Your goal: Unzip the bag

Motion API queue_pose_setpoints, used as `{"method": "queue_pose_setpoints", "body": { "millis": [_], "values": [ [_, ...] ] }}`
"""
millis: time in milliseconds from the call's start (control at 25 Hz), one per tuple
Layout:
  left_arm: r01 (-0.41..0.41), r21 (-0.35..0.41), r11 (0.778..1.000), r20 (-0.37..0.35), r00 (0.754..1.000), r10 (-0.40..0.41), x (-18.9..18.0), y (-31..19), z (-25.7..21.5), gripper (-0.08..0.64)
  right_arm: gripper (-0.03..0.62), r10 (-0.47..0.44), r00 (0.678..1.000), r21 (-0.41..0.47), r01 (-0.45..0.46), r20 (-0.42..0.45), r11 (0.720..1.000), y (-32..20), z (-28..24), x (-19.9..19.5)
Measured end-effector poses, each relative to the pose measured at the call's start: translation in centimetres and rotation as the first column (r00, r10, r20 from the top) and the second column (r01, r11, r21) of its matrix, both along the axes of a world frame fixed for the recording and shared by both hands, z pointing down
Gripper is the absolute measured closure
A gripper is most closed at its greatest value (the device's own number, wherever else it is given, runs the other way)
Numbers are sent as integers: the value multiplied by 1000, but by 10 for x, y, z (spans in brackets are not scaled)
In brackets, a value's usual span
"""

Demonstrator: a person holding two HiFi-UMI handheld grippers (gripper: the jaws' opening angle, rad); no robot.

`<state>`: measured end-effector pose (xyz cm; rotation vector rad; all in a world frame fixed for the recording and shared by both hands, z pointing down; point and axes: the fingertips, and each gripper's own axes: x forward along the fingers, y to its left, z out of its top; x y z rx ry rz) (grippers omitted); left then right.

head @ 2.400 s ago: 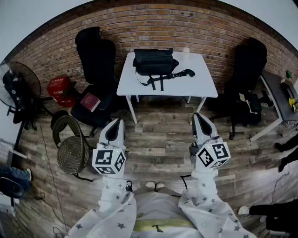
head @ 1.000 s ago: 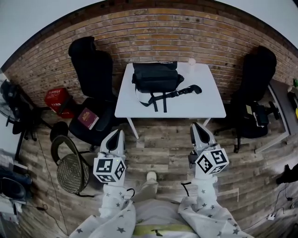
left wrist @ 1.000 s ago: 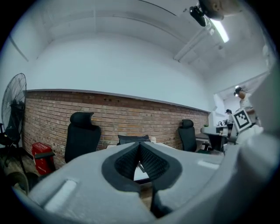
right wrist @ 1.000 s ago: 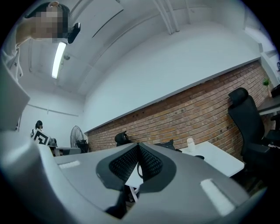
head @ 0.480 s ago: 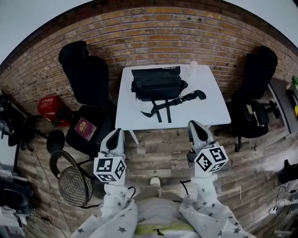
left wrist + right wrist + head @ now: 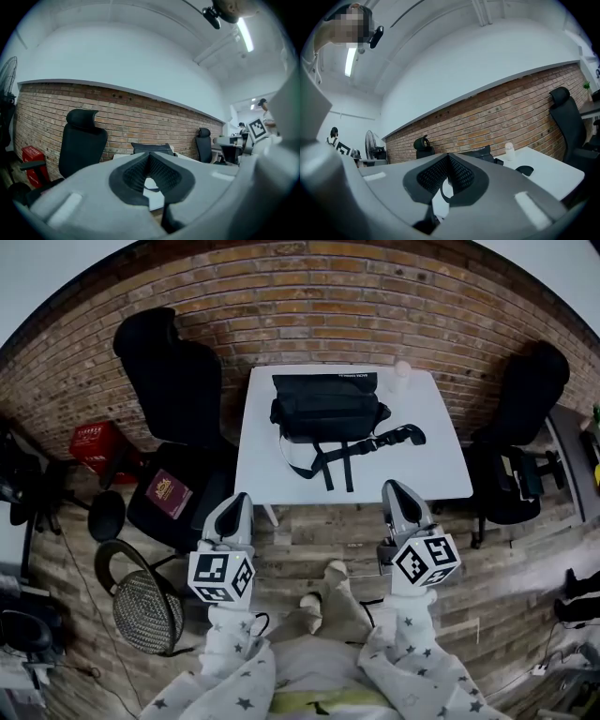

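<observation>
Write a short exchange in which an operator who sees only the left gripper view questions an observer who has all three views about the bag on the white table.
Operator: My own jaws cover most of the bag. How does it lie?
Observer: The bag sits at the far middle of the table, and its strap trails toward the near edge and off to the right.
Operator: What is the right gripper doing?
Observer: The right gripper is well short of the bag. Its jaws are together with nothing between them.
</observation>
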<state>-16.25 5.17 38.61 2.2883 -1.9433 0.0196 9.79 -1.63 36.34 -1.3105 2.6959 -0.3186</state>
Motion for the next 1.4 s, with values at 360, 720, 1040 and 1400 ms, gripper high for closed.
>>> {"method": "queue_pose_setpoints", "body": {
  "millis": [360, 720, 1040, 1400],
  "values": [
    [55, -1, 998, -3, 998, -55, -26, -49, 7, 561, 586, -51, 998, 3, 51, 20, 999, -66, 4, -30],
    [21, -12, 1000, -7, 1000, -21, -28, -127, 4, 561, 586, -71, 997, 20, 70, 43, 997, -147, -6, -51],
    [55, -36, 998, -12, 998, -55, -35, -169, 8, 561, 586, -121, 991, 3, 121, 63, 993, -199, -3, -67],
    [100, -51, 994, 3, 995, -100, -45, -206, 13, 561, 586, -200, 976, -15, 202, 83, 979, -235, 6, -90]
  ]
}}
